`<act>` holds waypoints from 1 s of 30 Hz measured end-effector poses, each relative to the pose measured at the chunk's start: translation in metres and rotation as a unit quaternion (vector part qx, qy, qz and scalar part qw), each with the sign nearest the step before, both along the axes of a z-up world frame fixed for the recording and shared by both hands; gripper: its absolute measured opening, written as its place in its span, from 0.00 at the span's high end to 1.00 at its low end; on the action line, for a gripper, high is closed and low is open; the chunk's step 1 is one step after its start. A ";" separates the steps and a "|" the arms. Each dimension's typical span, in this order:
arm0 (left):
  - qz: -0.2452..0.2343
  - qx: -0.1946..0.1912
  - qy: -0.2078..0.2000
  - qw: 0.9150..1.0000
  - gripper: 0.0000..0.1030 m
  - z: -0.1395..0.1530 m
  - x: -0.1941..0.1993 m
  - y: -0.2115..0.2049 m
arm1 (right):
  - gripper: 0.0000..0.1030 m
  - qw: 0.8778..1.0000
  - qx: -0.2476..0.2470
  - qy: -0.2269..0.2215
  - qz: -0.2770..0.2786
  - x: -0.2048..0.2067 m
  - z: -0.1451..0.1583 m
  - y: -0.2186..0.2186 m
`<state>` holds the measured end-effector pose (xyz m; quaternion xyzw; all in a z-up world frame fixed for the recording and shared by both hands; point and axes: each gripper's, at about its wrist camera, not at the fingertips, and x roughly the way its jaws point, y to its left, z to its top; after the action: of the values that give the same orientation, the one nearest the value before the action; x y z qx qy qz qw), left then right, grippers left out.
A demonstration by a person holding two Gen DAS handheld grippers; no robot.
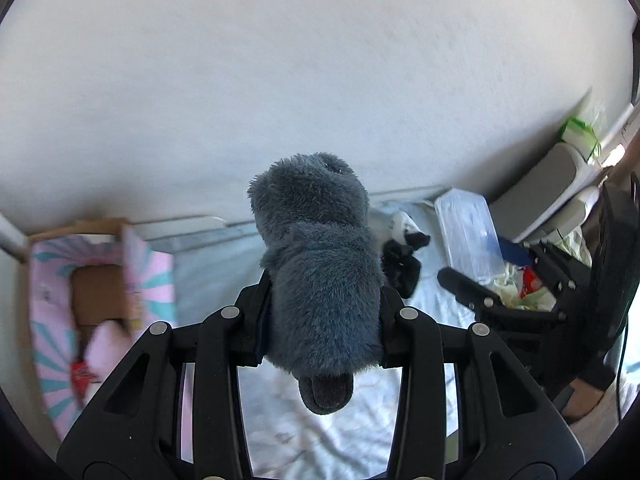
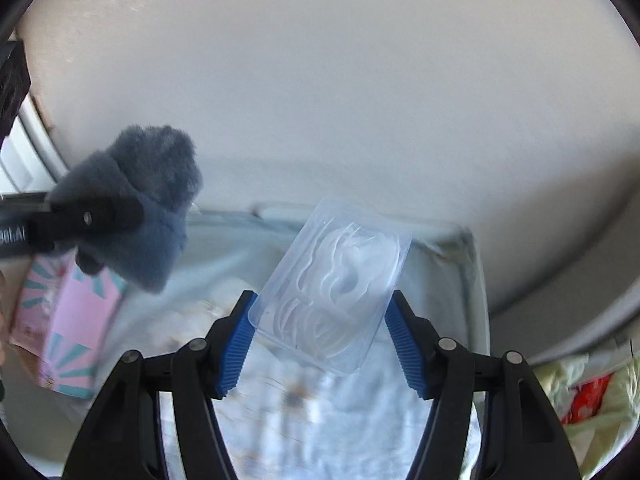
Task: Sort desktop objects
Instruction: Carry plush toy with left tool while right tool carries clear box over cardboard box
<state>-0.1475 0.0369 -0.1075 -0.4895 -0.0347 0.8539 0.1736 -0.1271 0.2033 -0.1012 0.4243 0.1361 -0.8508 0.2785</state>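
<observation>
A grey-blue plush toy (image 1: 320,264) fills the middle of the left wrist view, and my left gripper (image 1: 320,312) is shut on it, held up off the surface. In the right wrist view the same plush toy (image 2: 140,216) hangs at the left, with the left gripper's finger across it. My right gripper (image 2: 324,332) is shut on a clear plastic blister tray (image 2: 336,292), its blue pads (image 2: 236,344) pressing the tray's two sides. The clear tray (image 1: 468,236) also shows at the right of the left wrist view.
A pink and teal cardboard box (image 1: 100,300) stands open at the left, also seen as the pink box (image 2: 68,328). A small black and white toy (image 1: 404,256) lies on the pale blue sheet (image 1: 320,432). Crumpled wrappers with red (image 2: 588,400) lie at the right. A pale wall is behind.
</observation>
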 end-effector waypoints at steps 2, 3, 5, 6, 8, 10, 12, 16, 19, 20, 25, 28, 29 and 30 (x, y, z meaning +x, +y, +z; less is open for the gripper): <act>0.017 -0.002 0.010 1.000 0.66 0.013 0.005 -0.022 | 0.42 1.000 -0.004 0.010 0.022 0.003 0.014 -0.019; 0.028 -0.003 0.012 1.000 0.66 0.018 0.009 -0.034 | 0.42 0.999 -0.007 0.015 0.033 0.005 0.021 -0.029; 0.048 -0.003 0.019 0.999 0.66 0.027 0.017 -0.056 | 0.42 0.998 -0.012 0.022 0.056 0.009 0.033 -0.048; 0.058 -0.005 0.022 0.998 0.66 0.030 0.022 -0.066 | 0.42 0.997 -0.014 0.025 0.068 0.012 0.038 -0.058; 0.078 -0.009 0.022 0.997 0.66 0.032 0.032 -0.087 | 0.42 0.995 -0.017 0.032 0.095 0.019 0.047 -0.082; 0.099 -0.009 0.019 0.995 0.66 0.031 0.043 -0.107 | 0.42 0.992 -0.020 0.036 0.121 0.027 0.053 -0.104; 0.118 -0.010 0.015 0.993 0.66 0.027 0.054 -0.126 | 0.42 0.988 -0.023 0.036 0.149 0.036 0.057 -0.127; 0.156 -0.009 0.000 0.988 0.66 0.010 0.079 -0.156 | 0.42 0.978 -0.023 0.022 0.205 0.057 0.057 -0.176; 0.184 0.000 -0.015 0.983 0.66 -0.002 0.095 -0.176 | 0.42 0.969 -0.012 0.014 0.247 0.072 0.055 -0.213; 0.190 0.002 -0.021 0.981 0.66 -0.007 0.099 -0.180 | 0.42 0.965 -0.010 0.009 0.261 0.077 0.053 -0.225; 0.212 0.011 -0.051 0.976 0.66 -0.034 0.118 -0.193 | 0.42 0.948 0.011 -0.013 0.319 0.103 0.038 -0.275; 0.223 0.019 -0.066 0.972 0.66 -0.049 0.127 -0.192 | 0.42 0.939 0.026 -0.026 0.341 0.112 0.022 -0.295; 0.226 0.021 -0.070 0.971 0.66 -0.054 0.130 -0.195 | 0.42 0.937 0.033 -0.031 0.346 0.118 0.017 -0.302; 0.228 0.023 -0.074 0.971 0.66 -0.057 0.131 -0.195 | 0.42 0.935 0.036 -0.035 0.350 0.117 0.013 -0.309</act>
<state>-0.0163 -0.1582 -0.1645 -0.5264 -0.1780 0.8312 -0.0172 -0.0098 -0.1053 -0.0885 0.3891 0.2970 -0.6786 0.5476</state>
